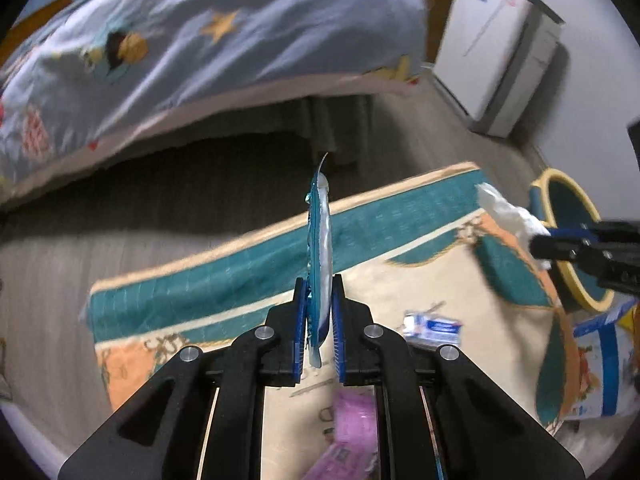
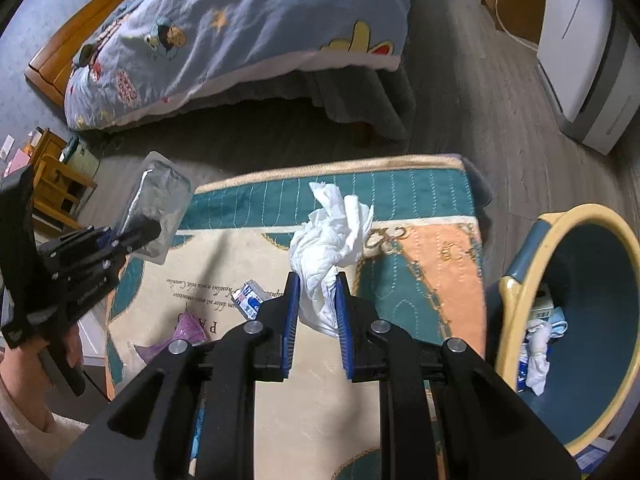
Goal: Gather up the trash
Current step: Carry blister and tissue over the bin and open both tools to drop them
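Note:
My left gripper (image 1: 319,280) is shut on a flat blue and silver wrapper (image 1: 320,240), which stands edge-on above the rug. In the right wrist view the same left gripper (image 2: 148,232) holds that silver wrapper (image 2: 158,204) up at the left. My right gripper (image 2: 318,278) is shut on a crumpled white tissue (image 2: 332,232); the left wrist view shows this right gripper (image 1: 538,244) and the tissue (image 1: 504,208) close to the bin (image 1: 560,178). The yellow-rimmed blue bin (image 2: 580,212) stands right of the rug with tissue and packets inside.
On the patterned rug (image 2: 420,248) lie a small blue-and-white packet (image 2: 250,296) and a purple wrapper (image 2: 188,330). A bed with a blue cartoon quilt (image 2: 260,20) fills the back. A white appliance (image 2: 580,60) stands at the right, a wooden shelf (image 2: 52,176) at the left.

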`<state>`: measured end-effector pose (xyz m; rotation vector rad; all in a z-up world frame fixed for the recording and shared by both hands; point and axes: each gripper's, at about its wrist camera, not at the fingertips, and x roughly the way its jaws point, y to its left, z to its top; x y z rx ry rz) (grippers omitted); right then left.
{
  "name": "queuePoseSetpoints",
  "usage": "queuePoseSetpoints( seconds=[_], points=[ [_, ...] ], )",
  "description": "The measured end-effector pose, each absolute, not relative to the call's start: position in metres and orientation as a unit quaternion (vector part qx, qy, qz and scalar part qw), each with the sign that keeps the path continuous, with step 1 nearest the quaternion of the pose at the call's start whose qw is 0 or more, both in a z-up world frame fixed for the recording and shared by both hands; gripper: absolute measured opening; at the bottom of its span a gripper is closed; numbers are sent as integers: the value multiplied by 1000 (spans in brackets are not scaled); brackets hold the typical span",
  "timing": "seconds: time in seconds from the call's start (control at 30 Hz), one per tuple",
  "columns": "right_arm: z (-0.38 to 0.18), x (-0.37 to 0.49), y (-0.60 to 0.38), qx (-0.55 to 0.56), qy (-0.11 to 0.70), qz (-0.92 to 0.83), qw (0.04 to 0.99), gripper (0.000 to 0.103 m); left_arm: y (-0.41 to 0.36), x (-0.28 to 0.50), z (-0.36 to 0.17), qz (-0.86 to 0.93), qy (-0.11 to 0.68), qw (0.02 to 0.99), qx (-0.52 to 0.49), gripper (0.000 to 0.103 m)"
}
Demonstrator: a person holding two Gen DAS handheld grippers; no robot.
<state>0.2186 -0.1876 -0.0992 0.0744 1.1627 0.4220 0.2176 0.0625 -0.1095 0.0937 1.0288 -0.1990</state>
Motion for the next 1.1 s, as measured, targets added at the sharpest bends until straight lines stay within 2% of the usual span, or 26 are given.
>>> queuePoseSetpoints(
  seconds=[0.57,0.9,1.1],
  points=[
    [-60,203,-270,102,503,148,846,17,-44,169,-61,-206,426,874,109,13],
    [-56,194,-336,140,486,103,856,17,-93,154,-59,-231,437,864,96,13],
    [-78,193,-388,174,497,46,849,17,-126,160,-67,-252,462,848,56,13]
  ],
)
